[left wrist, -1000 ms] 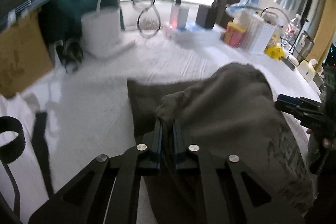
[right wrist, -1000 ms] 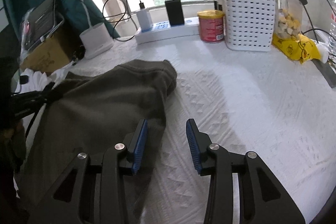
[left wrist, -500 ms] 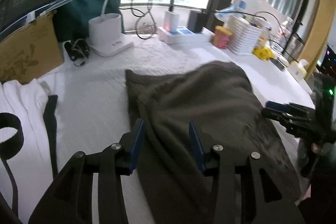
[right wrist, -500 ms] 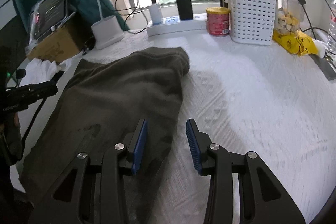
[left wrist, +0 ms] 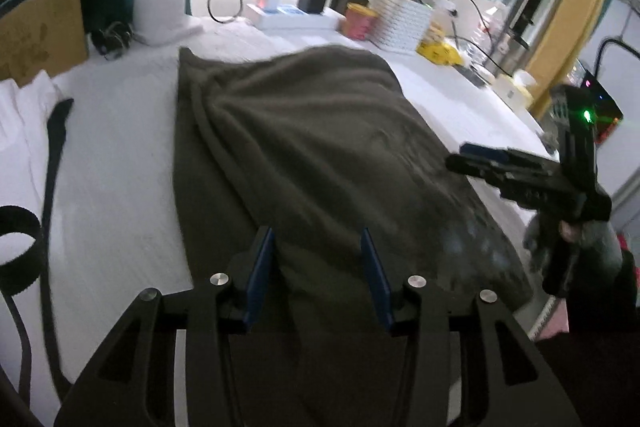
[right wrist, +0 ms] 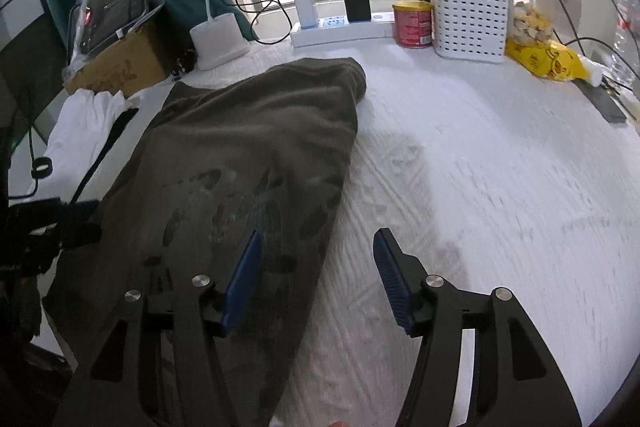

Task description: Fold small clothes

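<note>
A dark olive garment point(left wrist: 304, 147) lies folded lengthwise on the white table point(left wrist: 120, 163), its faded print near the front edge; it also shows in the right wrist view point(right wrist: 248, 163). My left gripper point(left wrist: 318, 271) is open and empty, raised over the garment's near end. My right gripper point(right wrist: 318, 275) is open and empty, hovering above the garment's right edge and the bare cloth-covered table point(right wrist: 480, 187). The right gripper also shows in the left wrist view point(left wrist: 520, 175), at the garment's right side.
White clothes point(left wrist: 24, 115) with a black strap point(left wrist: 52, 147) lie at the left. At the back stand a cardboard box point(right wrist: 120, 63), a lamp base point(right wrist: 218, 41), a power strip point(right wrist: 340, 31), a red can point(right wrist: 412, 25), a white basket point(right wrist: 470, 15) and a yellow bag point(right wrist: 544, 61).
My left gripper opened, let go of the olive garment's fold and drew back toward the near end. The garment now lies flatter. My right gripper stayed open and pulled back slightly.
</note>
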The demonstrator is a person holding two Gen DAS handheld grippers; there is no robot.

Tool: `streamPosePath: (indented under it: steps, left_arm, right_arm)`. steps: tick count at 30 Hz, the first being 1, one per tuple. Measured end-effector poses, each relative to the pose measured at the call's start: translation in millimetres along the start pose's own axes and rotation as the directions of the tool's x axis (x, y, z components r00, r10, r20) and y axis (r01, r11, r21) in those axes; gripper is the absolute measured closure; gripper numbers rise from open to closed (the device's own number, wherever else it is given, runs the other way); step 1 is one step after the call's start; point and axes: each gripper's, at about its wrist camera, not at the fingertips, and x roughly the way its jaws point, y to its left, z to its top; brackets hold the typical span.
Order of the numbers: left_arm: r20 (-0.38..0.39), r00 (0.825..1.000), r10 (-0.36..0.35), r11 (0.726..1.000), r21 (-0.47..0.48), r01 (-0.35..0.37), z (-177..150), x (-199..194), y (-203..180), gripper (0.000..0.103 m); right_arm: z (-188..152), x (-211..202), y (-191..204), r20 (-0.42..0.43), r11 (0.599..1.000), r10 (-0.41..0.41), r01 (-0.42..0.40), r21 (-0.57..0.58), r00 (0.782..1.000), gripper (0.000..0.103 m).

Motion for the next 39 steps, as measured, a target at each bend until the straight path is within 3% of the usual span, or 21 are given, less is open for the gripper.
streamPosePath:
  steps: [4, 5, 6, 7, 14, 28, 33, 37, 39]
  left_arm:
    - [-0.024, 0.999, -0.024, 1.0, 0.004, 0.024, -18, -3, -6, 0.06]
    - [-0.017, 0.999, -0.03, 0.999, 0.016, 0.03, -23, -5, -8, 0.065]
    - [-0.011, 0.999, -0.035, 0.999, 0.032, 0.035, -26, -7, -10, 0.092]
    - [-0.015, 0.999, -0.04, 0.998, 0.045, 0.041, -28, -9, -12, 0.101]
    - [0.041, 0.999, -0.027, 0.999, 0.032, 0.025, -29, -36, -7, 0.101]
    - [0.003, 0.999, -0.036, 0.999, -0.011, 0.036, -46, -29, -4, 0.099]
    - [-0.01, 1.0, -0.027, 0.999, -0.024, 0.026, -51, -25, -3, 0.098]
    - [-0.015, 1.0, -0.014, 1.0, -0.015, 0.014, -56, -25, -6, 0.096]
    - [-0.022, 1.0, -0.001, 1.0, -0.011, 0.001, -59, -25, -7, 0.087]
  right_arm:
    - [-10, -7, 4, -0.002, 1.0, -0.008, 0.008, -0.004, 1.0, 0.041]
    - [-13, -8, 5, -0.003, 1.0, -0.01, 0.01, -0.005, 1.0, 0.041]
    - [-16, -9, 7, -0.005, 1.0, -0.012, 0.012, -0.006, 1.0, 0.041]
    - [-18, -10, 8, -0.006, 1.0, -0.014, 0.014, -0.006, 1.0, 0.041]
    - [-31, -16, 16, -0.014, 1.0, -0.023, 0.023, -0.009, 1.0, 0.041]
    - [-71, -37, 38, -0.026, 0.999, -0.046, 0.046, -0.011, 0.999, 0.042]
    - [-86, -47, 49, -0.021, 0.999, -0.04, 0.039, -0.025, 0.999, 0.072]
    - [-96, -53, 58, -0.013, 0.999, -0.036, 0.036, -0.028, 0.999, 0.082]
    - [-98, -55, 60, -0.009, 0.999, -0.036, 0.036, -0.025, 0.999, 0.086]
